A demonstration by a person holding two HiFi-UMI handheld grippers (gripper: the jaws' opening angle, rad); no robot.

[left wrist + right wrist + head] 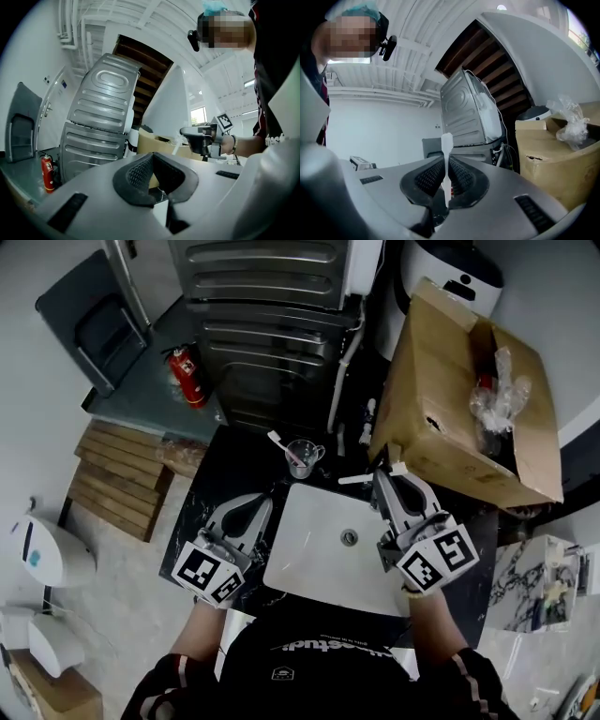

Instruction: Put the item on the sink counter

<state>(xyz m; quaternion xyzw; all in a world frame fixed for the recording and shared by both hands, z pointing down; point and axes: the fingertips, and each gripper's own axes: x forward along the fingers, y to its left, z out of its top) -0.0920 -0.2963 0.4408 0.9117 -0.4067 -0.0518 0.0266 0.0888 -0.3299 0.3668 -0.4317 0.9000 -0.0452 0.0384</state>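
From the head view, the sink basin [319, 554] sits in the counter [208, 486]. On the counter at the basin's 11 o'clock stands a cup [305, 457] with a toothbrush [278, 441] in it. The washing machine [272, 334] is behind at 12. The cardboard box [450, 418] lies near 2, the fire extinguisher [187, 376] far out at 11, and the wooden pallet [117, 474] at 9. The left gripper [255, 507] is at 10. The right gripper [382, 479] is at 1, with a second toothbrush [367, 477] between its jaws.

Dark sink counter [212, 472] carries a clear cup [304, 457] (toothbrush [277, 441] inside, seemingly) beside its basin [314, 535].
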